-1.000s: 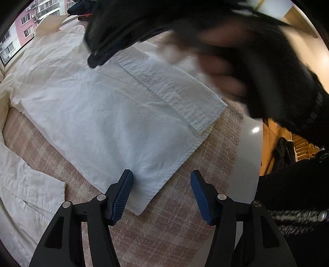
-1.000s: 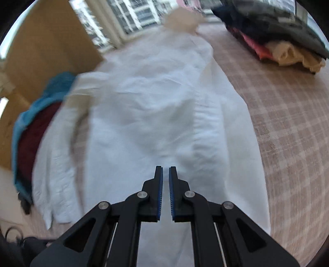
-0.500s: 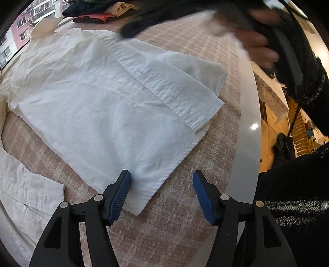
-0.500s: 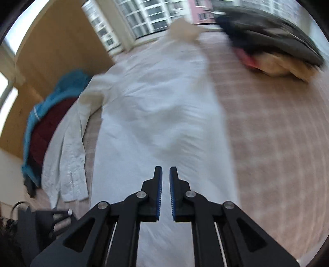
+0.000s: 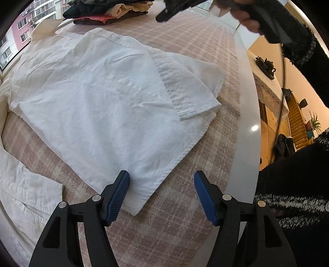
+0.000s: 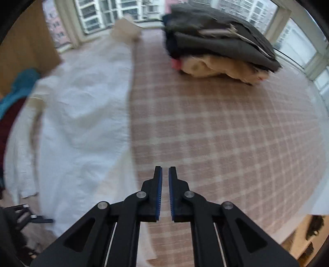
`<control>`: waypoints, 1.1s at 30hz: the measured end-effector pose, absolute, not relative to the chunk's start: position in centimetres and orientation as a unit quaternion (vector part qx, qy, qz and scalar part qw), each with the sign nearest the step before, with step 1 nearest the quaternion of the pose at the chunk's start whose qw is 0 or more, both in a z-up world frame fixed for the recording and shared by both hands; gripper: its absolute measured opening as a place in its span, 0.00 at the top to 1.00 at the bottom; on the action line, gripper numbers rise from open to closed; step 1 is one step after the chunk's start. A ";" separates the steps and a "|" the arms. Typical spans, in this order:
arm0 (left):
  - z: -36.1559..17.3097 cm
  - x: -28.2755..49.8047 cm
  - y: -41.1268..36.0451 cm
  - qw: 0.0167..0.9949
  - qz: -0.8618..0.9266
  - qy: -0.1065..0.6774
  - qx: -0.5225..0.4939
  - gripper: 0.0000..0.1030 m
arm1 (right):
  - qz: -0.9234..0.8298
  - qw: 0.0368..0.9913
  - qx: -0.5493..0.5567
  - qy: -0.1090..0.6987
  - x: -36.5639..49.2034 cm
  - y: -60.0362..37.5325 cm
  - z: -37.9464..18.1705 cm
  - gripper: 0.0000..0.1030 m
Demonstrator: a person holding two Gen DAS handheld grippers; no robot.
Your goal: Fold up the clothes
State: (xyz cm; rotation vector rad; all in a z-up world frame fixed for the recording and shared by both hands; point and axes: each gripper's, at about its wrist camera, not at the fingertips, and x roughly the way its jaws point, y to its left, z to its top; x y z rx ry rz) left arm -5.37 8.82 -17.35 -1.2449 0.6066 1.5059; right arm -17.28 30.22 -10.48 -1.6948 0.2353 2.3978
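White cotton shirt (image 5: 107,106) lies flat on the pink checked tablecloth (image 5: 185,226); your left gripper (image 5: 162,193) gapes wide over its hem corner, right gripper (image 6: 165,193) nearly closed, empty.

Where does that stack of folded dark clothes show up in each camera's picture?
Left wrist: clothes stack sits at the top edge, left of centre, beyond the white shirt.
Right wrist: stack fills the upper right.
Shared landmark: the shirt, lying on the left in the right wrist view.

White shirt (image 5: 107,106), pink-and-cream plaid tablecloth (image 6: 226,133), blue gripper pads (image 5: 118,195)
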 end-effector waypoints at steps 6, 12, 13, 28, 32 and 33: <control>-16.7 -6.3 9.6 0.516 0.626 0.266 -0.521 0.40 | 0.776 -0.082 -0.617 0.101 -18.8 21.7 -14.3 0.89; -16.0 -6.5 9.5 0.507 0.622 0.287 -0.524 0.41 | 0.738 0.068 -0.671 0.029 -12.2 29.6 -15.0 0.89; -15.8 -6.7 9.1 0.503 0.622 0.292 -0.525 0.43 | 0.740 0.084 -0.666 0.043 -11.0 31.5 -13.9 0.89; 4.5 -21.5 13.0 0.389 0.713 0.422 -0.402 0.41 | 0.850 -0.057 -0.503 0.145 -16.4 36.0 8.7 0.51; 4.2 -24.3 15.3 0.362 0.723 0.438 -0.392 0.41 | 0.870 -0.071 -0.474 0.115 -22.8 35.6 8.4 0.51; 3.4 -24.6 16.0 0.367 0.721 0.435 -0.396 0.41 | 0.871 -0.076 -0.473 0.112 -24.5 35.6 7.5 0.51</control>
